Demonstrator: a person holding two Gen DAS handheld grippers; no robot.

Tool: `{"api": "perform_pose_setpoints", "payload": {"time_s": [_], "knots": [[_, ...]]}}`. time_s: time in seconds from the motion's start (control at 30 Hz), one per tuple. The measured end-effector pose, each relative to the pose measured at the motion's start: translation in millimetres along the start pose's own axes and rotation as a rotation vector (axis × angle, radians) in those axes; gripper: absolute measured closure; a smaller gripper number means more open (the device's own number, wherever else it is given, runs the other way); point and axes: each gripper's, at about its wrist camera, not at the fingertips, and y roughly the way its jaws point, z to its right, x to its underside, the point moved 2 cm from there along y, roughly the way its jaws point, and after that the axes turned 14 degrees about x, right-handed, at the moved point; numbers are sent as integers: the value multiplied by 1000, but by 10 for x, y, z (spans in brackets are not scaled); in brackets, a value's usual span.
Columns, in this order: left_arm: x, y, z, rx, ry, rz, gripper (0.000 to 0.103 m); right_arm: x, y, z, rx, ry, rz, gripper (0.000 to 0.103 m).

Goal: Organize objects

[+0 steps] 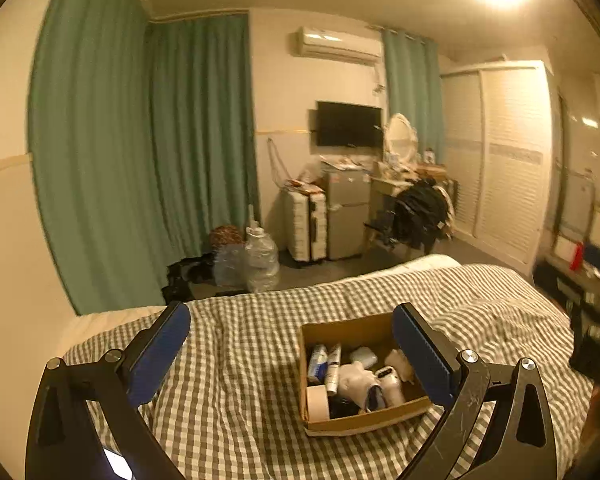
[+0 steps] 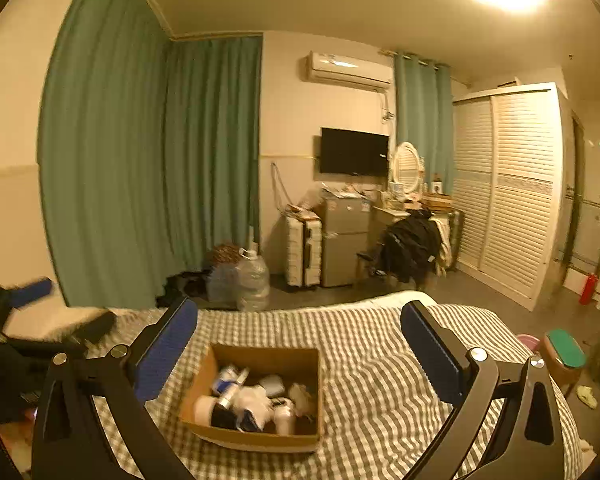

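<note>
1. Warm yellow ceiling light fills a bedroom whose back walls are hung with long pleated teal curtains (image 1: 140, 152); a white wardrobe (image 2: 508, 188) with slatted sliding doors stands at the right.
2. Spread across the foreground is a bed (image 1: 260, 380) under a soft, wrinkled grey-and-white gingham cover, with a plain cream sheet showing at its far edge.
3. Against the far wall hang a flat black television (image 2: 354, 151) and a boxy white air conditioner (image 1: 338, 45); below them stand a small two-door metallic fridge (image 2: 346, 240) and a ribbed cream hard-shell suitcase (image 1: 306, 226).
4. Two clear, rounded plastic water jugs (image 1: 260, 258) sit on the floor beside the curtain.
5. An open rectangular cardboard box (image 2: 260, 438) rests on the cover, well apart from both grippers. It holds a jumble: white and blue tubes, a roll of pale tape (image 1: 317, 402), crumpled white cloth and a glossy white bottle.
6. In its own view the left gripper (image 1: 292, 350) hovers above the bed with its black angular fingers spread wide, ribbed blue pads (image 1: 160, 354) facing inward, nothing between them; the box lies towards its right finger.
7. Likewise spread and empty, the right gripper (image 2: 300, 354) frames the box from above, nearer its left finger.
</note>
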Motion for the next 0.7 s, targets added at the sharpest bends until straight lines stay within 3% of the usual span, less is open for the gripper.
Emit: {"api": "perform_pose_setpoints", "payload": {"time_s": [0.1, 0.33, 0.5, 0.7], "knots": [[272, 28, -34, -30, -21, 22, 0, 309, 60, 13, 19, 14, 1, 1], [773, 171, 5, -101, 18, -9, 0, 966, 340, -61, 23, 30, -57, 1], [997, 340, 17, -100, 13, -64, 0, 1147, 468, -35, 43, 28, -64, 1], [1060, 343, 96, -108, 38, -73, 0, 1222, 502, 20, 48, 29, -82, 1]]}}
